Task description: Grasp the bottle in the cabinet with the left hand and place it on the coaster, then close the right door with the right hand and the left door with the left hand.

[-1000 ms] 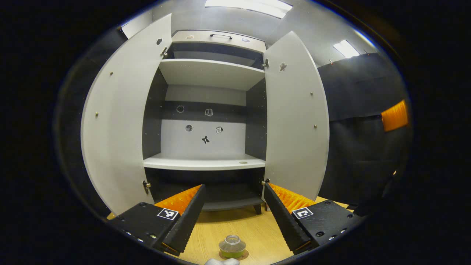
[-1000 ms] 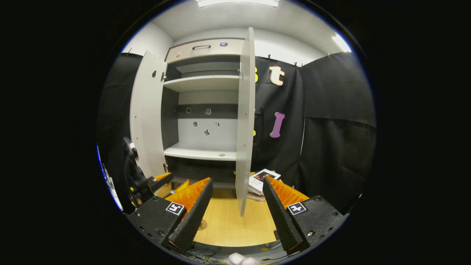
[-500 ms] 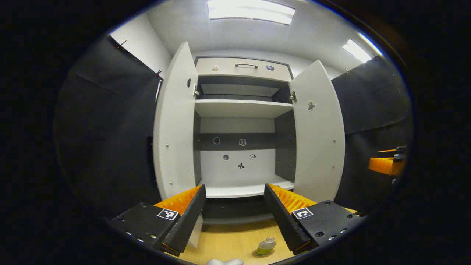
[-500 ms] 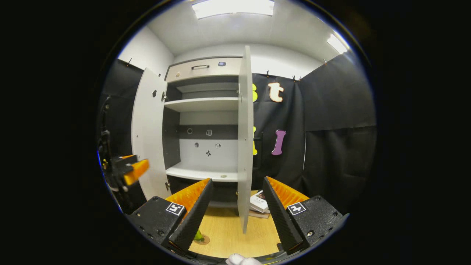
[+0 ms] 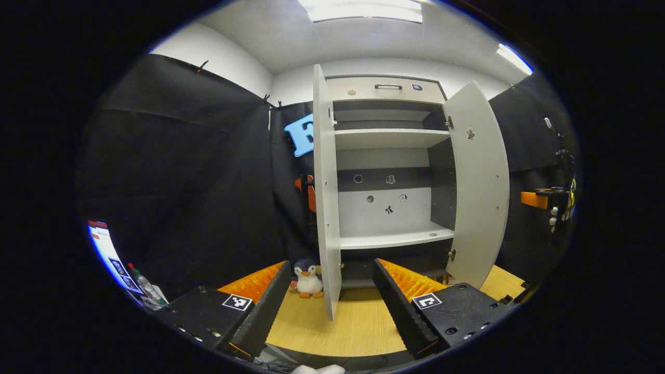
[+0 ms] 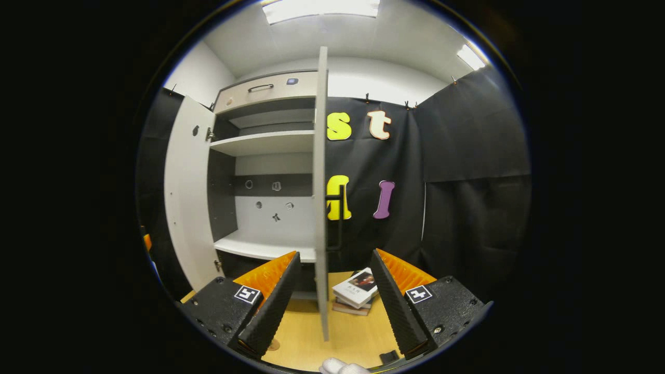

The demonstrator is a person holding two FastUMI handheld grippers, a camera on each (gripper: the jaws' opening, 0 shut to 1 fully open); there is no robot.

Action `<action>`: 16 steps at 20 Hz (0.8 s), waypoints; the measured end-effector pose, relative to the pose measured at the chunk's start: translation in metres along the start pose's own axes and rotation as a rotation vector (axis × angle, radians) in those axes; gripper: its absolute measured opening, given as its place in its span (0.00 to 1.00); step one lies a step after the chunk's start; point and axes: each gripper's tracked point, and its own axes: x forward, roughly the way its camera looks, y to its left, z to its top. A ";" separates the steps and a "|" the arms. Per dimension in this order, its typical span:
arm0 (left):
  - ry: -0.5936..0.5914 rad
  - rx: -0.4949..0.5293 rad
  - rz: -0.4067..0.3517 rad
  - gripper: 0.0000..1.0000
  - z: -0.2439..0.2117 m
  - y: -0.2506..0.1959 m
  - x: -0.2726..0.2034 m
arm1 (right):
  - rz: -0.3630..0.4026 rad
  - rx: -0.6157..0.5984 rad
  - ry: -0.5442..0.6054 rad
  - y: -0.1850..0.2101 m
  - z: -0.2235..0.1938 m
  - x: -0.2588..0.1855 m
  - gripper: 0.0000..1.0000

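The cabinet (image 5: 389, 218) stands with both doors open and bare shelves. In the left gripper view, my left gripper (image 5: 330, 306) is open and empty, and the left door (image 5: 324, 208) stands edge-on just above the gap between its fingers. The right door (image 5: 480, 182) is swung out beyond, and the right gripper (image 5: 543, 200) hangs past it in a hand. In the right gripper view, my right gripper (image 6: 332, 306) is open and empty, with the right door (image 6: 319, 208) edge-on between its fingers and the door's black handle (image 6: 338, 218) on its outer face. A sliver of the coaster (image 6: 273, 344) peeks beside my finger.
A penguin toy (image 5: 309, 278) sits on the wooden table (image 5: 358, 324) left of the left door. A stack of books (image 6: 358, 288) lies on the table right of the right door. A lit screen (image 5: 106, 249) shows at the far left.
The left gripper has swung left and drawn back, so the left door now shows edge-on and the bottle on its coaster has dropped from its view. The right gripper shifted right, behind the right door's edge.
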 end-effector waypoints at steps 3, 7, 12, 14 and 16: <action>-0.017 -0.001 0.007 0.96 0.009 -0.008 -0.002 | 0.000 -0.008 -0.022 -0.022 0.017 0.026 0.84; -0.035 0.004 -0.003 0.96 0.021 -0.037 0.001 | 0.018 -0.004 -0.024 -0.045 0.030 0.063 0.83; -0.033 -0.010 0.013 0.96 0.029 -0.067 0.005 | 0.117 0.023 -0.012 -0.040 0.034 0.097 0.84; -0.023 -0.010 0.035 0.96 0.028 -0.076 0.006 | 0.171 -0.006 -0.007 -0.036 0.034 0.102 0.82; -0.019 -0.005 0.053 0.96 0.028 -0.084 0.007 | 0.251 -0.037 0.010 -0.031 0.036 0.103 0.81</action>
